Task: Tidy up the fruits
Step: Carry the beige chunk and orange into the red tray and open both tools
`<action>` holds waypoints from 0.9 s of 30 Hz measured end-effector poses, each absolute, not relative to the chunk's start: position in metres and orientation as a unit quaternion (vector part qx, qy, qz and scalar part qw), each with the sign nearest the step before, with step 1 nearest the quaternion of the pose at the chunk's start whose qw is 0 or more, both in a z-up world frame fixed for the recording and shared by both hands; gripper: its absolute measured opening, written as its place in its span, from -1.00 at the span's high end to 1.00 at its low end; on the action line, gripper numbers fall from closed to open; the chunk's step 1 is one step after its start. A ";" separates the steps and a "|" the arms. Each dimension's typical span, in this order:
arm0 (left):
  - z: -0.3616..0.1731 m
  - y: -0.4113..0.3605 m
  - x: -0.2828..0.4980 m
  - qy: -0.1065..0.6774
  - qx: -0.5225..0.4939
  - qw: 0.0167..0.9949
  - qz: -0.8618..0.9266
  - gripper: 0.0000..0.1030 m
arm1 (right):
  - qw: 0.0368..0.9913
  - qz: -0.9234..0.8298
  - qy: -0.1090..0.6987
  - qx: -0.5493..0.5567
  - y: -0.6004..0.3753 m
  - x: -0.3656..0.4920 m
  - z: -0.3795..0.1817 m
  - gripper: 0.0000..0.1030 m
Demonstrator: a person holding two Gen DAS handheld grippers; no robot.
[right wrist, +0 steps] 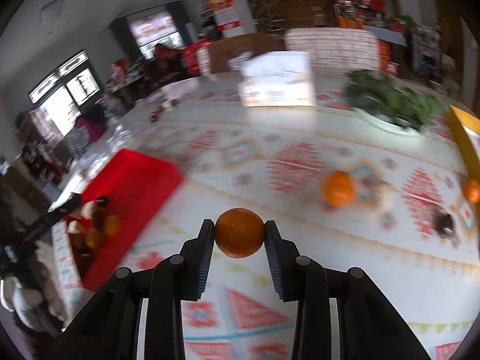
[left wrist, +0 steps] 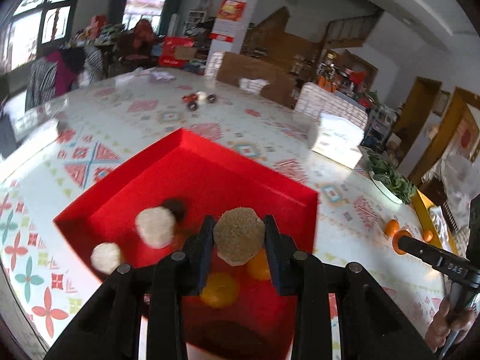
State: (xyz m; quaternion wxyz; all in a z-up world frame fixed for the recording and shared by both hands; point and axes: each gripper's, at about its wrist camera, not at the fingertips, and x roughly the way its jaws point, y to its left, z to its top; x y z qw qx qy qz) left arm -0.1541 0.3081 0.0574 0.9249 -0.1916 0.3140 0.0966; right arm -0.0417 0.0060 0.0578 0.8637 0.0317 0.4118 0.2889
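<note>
Left tool (left wrist: 239, 234) was clamped on a rough tan fruit (left wrist: 238, 235), pads pressing both sides, held over the red tray (left wrist: 192, 162). Tray sat on the desk (left wrist: 150, 114), which had a patterned cloth.

In the tray, from the left wrist view: two pale round fruits (left wrist: 154, 226), one more near the lower left corner, a dark one (left wrist: 177, 207) just behind the nearer pale one, and two oranges (left wrist: 219, 289) below the tool's fingers. Heavy blur there, so the pale ones could be foam-wrapped fruit; I couldn't tell.

Right tool (right wrist: 240, 232) was gripping a small orange (right wrist: 239, 232) between its pads, above the cloth and well apart from the tray, which lay off to its left in that view.

Loose on the desk to the right of the right tool: another orange (right wrist: 339, 188), a second one (right wrist: 472, 190) near the frame edge beside a yellow tray (right wrist: 463, 138), and a dark fruit (right wrist: 444, 223) between them, closer to the camera. All blurred.

Also on the desk: a white box (right wrist: 277, 79), a white dish of leafy greens (right wrist: 393, 105), and far across it a small cluster of red and dark items (left wrist: 198, 99).

A hand (left wrist: 450, 321) on the right tool's handle showed at the lower right edge of the left wrist view.
</note>
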 end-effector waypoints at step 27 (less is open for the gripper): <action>0.041 0.350 -0.156 0.324 -0.234 0.909 0.117 0.01 | 0.799 0.361 0.474 -0.086 0.234 -0.033 0.016 0.25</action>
